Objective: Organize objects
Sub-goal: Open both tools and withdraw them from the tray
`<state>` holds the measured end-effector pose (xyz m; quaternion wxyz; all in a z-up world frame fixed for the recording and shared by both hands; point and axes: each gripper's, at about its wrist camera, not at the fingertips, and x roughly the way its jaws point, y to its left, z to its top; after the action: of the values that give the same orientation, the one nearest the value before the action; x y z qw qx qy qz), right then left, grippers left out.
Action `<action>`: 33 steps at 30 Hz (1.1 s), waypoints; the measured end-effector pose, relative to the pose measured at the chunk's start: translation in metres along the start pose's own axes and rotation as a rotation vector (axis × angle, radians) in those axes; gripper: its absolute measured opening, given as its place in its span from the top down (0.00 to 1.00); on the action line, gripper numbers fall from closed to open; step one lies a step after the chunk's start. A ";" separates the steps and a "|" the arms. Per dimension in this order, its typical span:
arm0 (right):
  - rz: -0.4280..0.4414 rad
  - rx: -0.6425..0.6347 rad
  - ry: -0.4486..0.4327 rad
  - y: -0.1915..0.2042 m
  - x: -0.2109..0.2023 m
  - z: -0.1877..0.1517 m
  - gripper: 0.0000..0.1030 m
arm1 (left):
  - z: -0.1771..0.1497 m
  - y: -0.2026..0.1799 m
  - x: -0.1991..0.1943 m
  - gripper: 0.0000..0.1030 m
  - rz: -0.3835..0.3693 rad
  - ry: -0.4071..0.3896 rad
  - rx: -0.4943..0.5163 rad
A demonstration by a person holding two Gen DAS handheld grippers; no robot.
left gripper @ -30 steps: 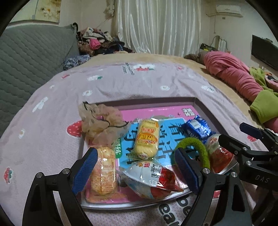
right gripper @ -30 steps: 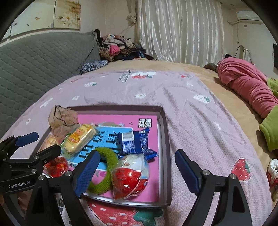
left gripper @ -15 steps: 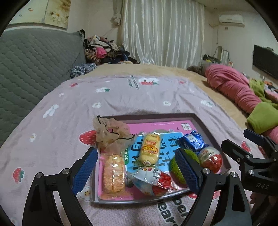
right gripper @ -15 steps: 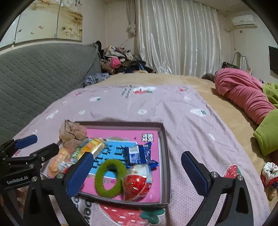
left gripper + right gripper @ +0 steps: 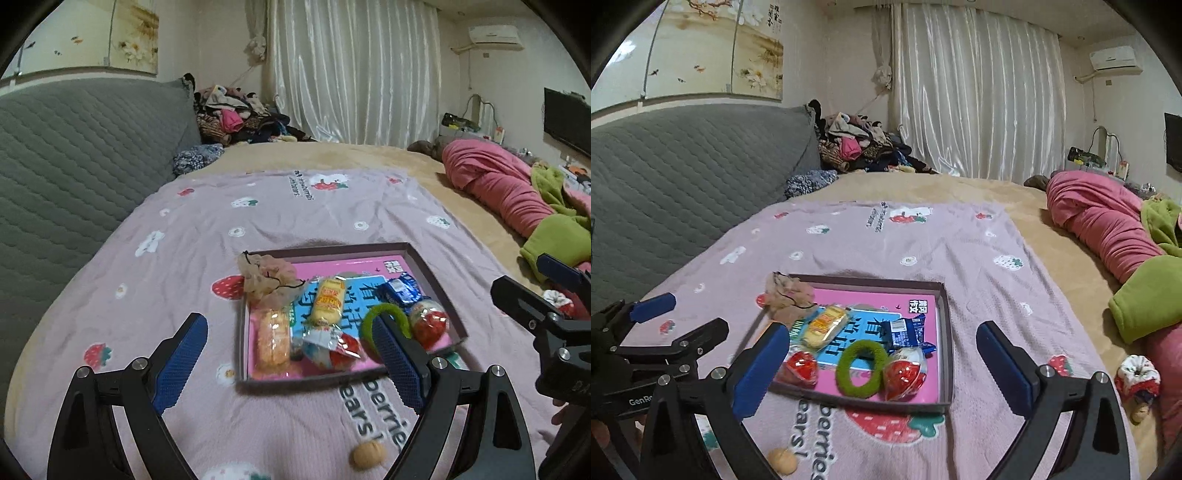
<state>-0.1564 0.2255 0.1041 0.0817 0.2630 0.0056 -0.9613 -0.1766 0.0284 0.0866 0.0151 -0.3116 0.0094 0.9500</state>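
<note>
Left claw [image 5: 291, 365]: released, empty.
Right claw [image 5: 882, 367]: released, empty.
Tray [image 5: 945, 332]: filled.
Next step: small beige ball [image 5: 782, 460] at 6 o'clock of tray; approach low, grip gently.

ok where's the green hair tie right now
In the tray, near its front edge: the green hair tie lies flat between two red-and-white snack packs, seen from the right wrist.

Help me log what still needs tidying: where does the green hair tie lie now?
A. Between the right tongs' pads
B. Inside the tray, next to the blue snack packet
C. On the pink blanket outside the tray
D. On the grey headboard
B: the green hair tie lies flat inside the tray, just below the blue snack packet, with both tongs standing clear of it.
</note>
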 end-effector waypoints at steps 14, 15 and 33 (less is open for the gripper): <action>0.004 -0.003 -0.016 0.013 -0.097 -0.018 0.01 | -0.017 0.014 -0.104 0.12 0.030 -0.028 -0.033; 0.005 -0.002 -0.011 0.014 -0.103 -0.024 0.01 | -0.021 0.015 -0.109 0.12 0.032 -0.029 -0.035; -0.005 -0.007 0.020 0.018 -0.149 -0.079 0.01 | -0.092 0.017 -0.164 0.12 0.074 -0.032 -0.022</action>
<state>0.0122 0.2353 0.1121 0.0800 0.2724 0.0105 -0.9588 0.0092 0.0053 0.1102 -0.0235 -0.2958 0.0100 0.9549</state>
